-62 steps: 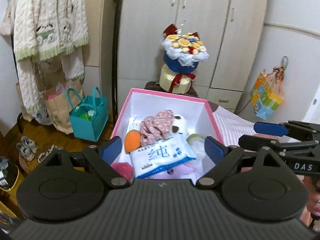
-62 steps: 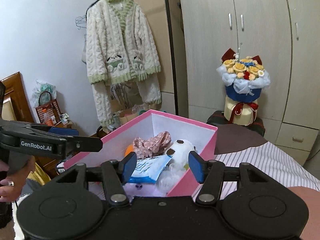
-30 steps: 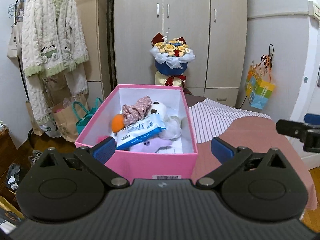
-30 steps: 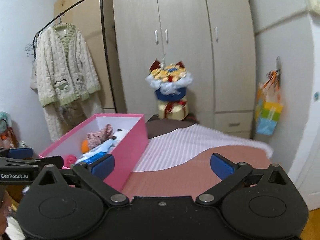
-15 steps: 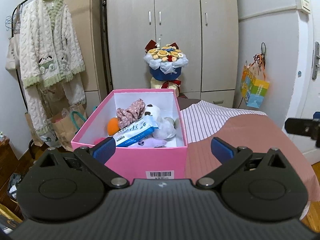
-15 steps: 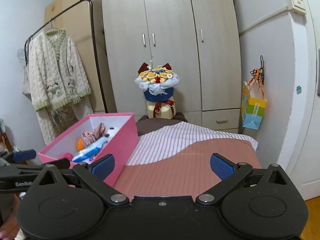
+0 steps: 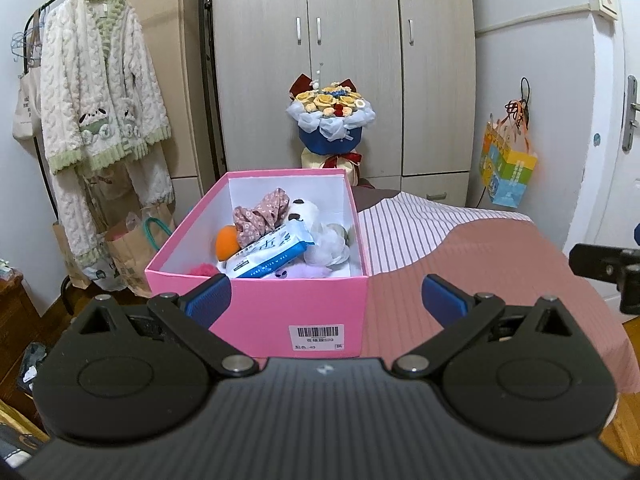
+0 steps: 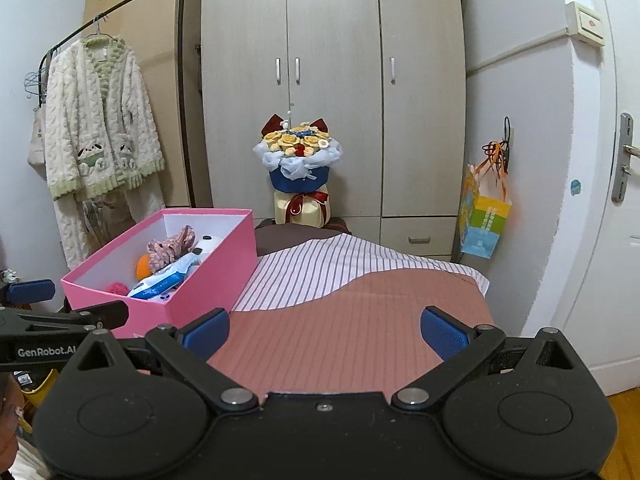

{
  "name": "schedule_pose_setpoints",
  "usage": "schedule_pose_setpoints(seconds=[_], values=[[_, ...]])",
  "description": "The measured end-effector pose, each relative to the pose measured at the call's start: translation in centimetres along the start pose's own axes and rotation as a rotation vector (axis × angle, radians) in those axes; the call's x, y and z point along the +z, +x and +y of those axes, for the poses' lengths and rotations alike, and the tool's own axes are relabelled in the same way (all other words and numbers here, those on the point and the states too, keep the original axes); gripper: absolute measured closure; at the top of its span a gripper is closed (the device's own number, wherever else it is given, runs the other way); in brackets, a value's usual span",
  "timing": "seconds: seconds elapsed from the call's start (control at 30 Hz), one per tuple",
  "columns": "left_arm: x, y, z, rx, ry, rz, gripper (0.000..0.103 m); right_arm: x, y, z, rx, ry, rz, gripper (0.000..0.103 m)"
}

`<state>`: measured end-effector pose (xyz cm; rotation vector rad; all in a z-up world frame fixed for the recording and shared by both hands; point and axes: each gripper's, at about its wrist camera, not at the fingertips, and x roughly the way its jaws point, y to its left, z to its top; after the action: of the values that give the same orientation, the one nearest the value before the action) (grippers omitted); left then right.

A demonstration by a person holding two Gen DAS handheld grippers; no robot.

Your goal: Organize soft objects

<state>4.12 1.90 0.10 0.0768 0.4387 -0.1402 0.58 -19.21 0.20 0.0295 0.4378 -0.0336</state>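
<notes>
Resting on the bed (image 7: 500, 256), the pink box (image 7: 280, 312) holds a wipes pack (image 7: 272, 256), floral scrunchie (image 7: 262, 216) and plush toys. The left gripper (image 7: 326, 296) has its jaws spread wide, empty, the box's near wall just ahead between them. The right gripper (image 8: 322, 330), jaws likewise spread and empty, faces bare bedspread, the box off to its left.

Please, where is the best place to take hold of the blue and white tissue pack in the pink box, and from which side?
Probably from above, fingers across the short width of the tissue pack. It lies flat on top of the other things in the box, whose walls block the sides.
</notes>
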Motion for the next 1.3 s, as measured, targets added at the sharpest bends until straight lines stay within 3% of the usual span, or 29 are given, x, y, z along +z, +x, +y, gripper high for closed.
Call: schedule_pose_setpoints(seconds=[0.93, 1.3], values=[[-0.7, -0.5, 0.0, 0.022, -0.006, -0.039, 0.0, -1.2, -0.7, -0.1, -0.077, -0.028, -0.051, 0.0], [0.1, -0.6, 0.2, 0.031, -0.003, 0.019, 0.0, 0.0, -1.7, -0.3, -0.095, -0.054, -0.052, 0.0]])
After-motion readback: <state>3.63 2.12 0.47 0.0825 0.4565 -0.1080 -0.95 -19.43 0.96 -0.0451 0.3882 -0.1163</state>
